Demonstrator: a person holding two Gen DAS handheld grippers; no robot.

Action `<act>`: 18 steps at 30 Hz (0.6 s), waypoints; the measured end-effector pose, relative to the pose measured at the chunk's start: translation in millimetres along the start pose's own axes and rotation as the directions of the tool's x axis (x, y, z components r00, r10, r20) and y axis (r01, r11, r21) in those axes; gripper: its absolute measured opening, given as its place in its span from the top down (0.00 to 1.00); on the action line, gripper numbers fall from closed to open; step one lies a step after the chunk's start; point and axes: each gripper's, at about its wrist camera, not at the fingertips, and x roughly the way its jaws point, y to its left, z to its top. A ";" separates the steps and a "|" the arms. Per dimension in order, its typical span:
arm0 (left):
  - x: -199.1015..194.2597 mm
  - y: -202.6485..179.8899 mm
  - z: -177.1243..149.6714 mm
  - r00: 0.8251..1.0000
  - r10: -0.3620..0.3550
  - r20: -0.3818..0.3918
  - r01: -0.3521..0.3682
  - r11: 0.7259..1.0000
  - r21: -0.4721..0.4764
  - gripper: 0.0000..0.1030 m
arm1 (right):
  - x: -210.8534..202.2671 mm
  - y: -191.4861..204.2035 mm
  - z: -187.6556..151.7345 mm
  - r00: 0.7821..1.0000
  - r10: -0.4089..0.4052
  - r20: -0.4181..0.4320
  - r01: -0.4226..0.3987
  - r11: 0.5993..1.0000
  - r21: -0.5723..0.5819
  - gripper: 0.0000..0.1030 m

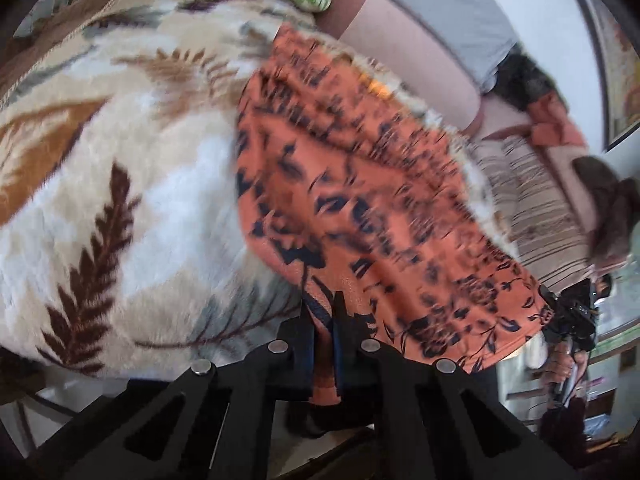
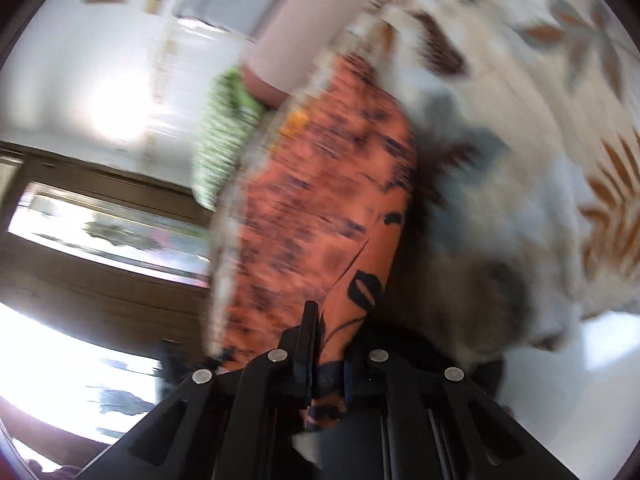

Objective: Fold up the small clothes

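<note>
Fabric first: an orange garment with dark leaf print (image 1: 360,200) is spread over a fleecy cream blanket with brown fern motifs (image 1: 120,160). The left gripper (image 1: 324,320) and right gripper (image 2: 324,344) each pinch an edge of it. This looks like mid-fold; next, both edges need carrying across together, level.

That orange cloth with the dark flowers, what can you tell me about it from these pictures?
The orange cloth is a thin, soft-looking garment printed with dark navy leaves and flowers. It lies spread, with some ripples, over a fluffy cream blanket patterned with brown fern leaves. Its near edge is pinched at two places: the left gripper is shut on one part and the right gripper on another. A small yellow-orange patch shows near its far edge. Motion blur hides finer details such as seams.
</note>
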 end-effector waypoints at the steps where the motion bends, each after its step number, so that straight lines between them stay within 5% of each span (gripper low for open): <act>1: -7.1 -2.2 6.8 1.000 -0.023 0.019 0.023 1.000 -0.001 0.94 | -4.8 7.1 5.4 0.999 0.034 0.020 -0.034 0.999 -0.002 0.90; 8: -36.2 -7.3 62.6 0.985 -0.131 0.112 0.134 0.991 -0.015 0.94 | -11.2 42.4 52.3 0.980 0.136 0.142 -0.135 0.991 -0.018 0.90; 18: -4.0 -6.7 189.8 0.985 -0.108 0.135 0.114 0.993 -0.040 0.94 | 26.7 57.0 169.0 0.958 0.122 0.259 -0.131 0.991 0.016 0.90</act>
